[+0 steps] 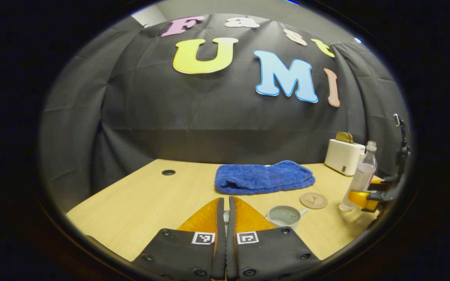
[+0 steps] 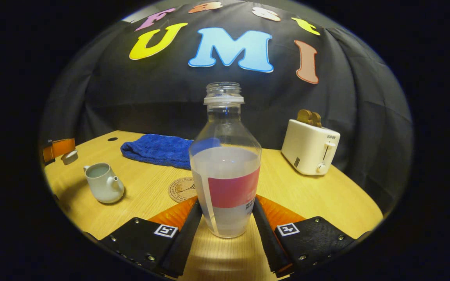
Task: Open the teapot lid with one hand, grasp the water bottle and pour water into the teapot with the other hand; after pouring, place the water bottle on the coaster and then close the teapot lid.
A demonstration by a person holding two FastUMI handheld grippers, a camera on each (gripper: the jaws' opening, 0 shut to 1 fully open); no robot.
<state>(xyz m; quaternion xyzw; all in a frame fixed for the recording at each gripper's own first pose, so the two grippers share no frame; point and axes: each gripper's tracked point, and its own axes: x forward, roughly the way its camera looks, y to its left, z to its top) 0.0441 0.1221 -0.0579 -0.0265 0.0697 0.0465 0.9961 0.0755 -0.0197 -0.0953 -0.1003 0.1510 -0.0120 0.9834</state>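
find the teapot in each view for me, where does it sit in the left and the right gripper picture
Left gripper view: the teapot sits low and right of centre, lid off, just beyond the left gripper.
Right gripper view: it stands at the far left on the table, spout toward the camera.
Shared landmark: the round coaster, beside the teapot in both views.

- Water bottle, centre of the right gripper view: clear, smooth plastic with a glossy sheen and a paper-like label band.
- Teapot, lower left of that view: glazed ceramic by its look — smooth, softly shiny.
- Coaster, lower right of the left gripper view: matt, wood-like disc with an engraved pattern.
- Table: pale wood-grain top, smooth with a low sheen.
- Towel: blue terry cloth — fluffy, matt.
- Toaster: cream-coloured casing, smooth, satin.
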